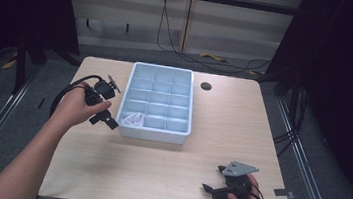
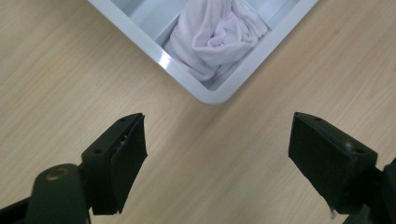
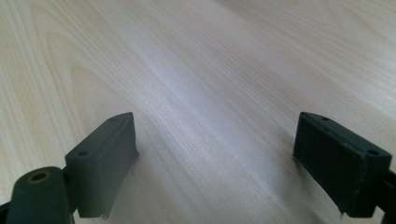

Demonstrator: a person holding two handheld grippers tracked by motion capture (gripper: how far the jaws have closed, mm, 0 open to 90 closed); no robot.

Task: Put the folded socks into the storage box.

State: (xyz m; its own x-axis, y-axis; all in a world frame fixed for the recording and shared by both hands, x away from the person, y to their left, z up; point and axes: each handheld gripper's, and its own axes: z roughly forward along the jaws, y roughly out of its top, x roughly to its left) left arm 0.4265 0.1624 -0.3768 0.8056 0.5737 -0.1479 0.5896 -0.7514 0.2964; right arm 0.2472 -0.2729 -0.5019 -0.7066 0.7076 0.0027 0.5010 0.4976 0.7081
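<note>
A pale blue compartment tray (image 1: 153,133) stands at the table's middle back. A crumpled white cloth (image 1: 133,119) lies in its near left compartment, seen close in the left gripper view as the cloth (image 2: 215,35) inside the tray corner (image 2: 212,95). My left gripper (image 1: 106,120) hovers just left of that corner, jaws wide apart and nothing between them (image 2: 217,158). My right gripper (image 1: 211,180) rests low at the near right of the table, open, with bare wood between its jaws (image 3: 215,163).
The other tray compartments look bare. A round cable hole (image 1: 206,86) sits in the table behind the tray's right side. Cables (image 1: 180,49) trail on the floor beyond the table. A metal rail (image 1: 307,170) runs along the right side.
</note>
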